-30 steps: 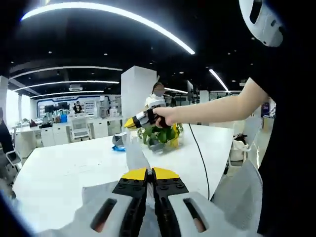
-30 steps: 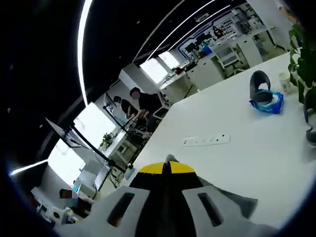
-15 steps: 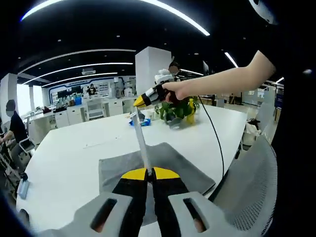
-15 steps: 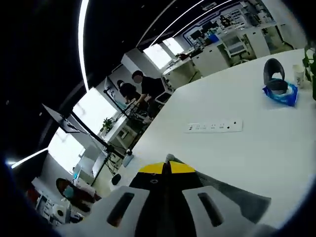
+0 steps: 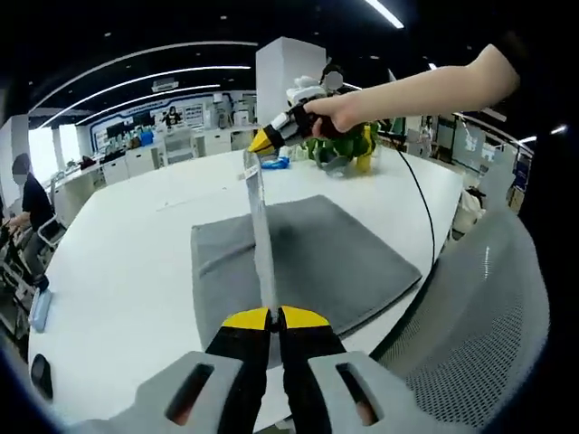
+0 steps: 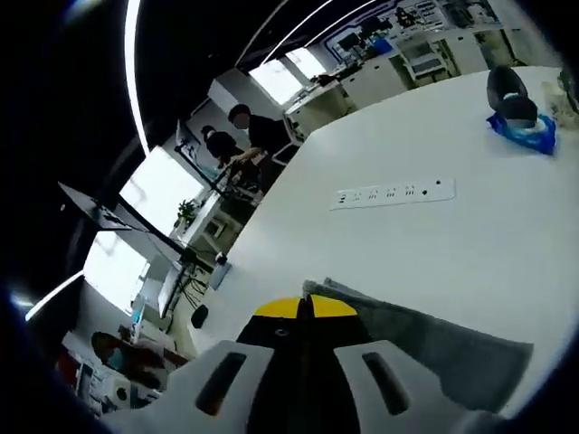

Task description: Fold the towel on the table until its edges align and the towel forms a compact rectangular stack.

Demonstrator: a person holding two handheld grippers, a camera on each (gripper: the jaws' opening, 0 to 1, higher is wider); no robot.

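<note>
A grey towel [image 5: 335, 253] lies spread on the white table [image 5: 127, 271]. One of its edges is lifted and stretched as a thin taut strip [image 5: 263, 244] between the two grippers. My left gripper [image 5: 274, 316] is shut on the near end of that strip. My right gripper [image 5: 262, 143], held by a person's hand, is shut on the far end above the towel's far side. In the right gripper view, the right gripper [image 6: 306, 307] pinches the grey towel [image 6: 452, 348] at a corner, with the table [image 6: 362, 244] beyond.
A white power strip [image 6: 392, 193] lies across the table's middle. A blue item [image 6: 520, 127] and a green plant [image 5: 348, 145] stand at the far side. A mesh chair [image 5: 470, 353] sits at the table's near edge. People sit at desks [image 6: 249, 136] behind.
Both views have tipped down toward the table. The towel, bunched close under the left gripper before, now lies mostly flat with only its held edge raised. Both grippers stay shut on it.
</note>
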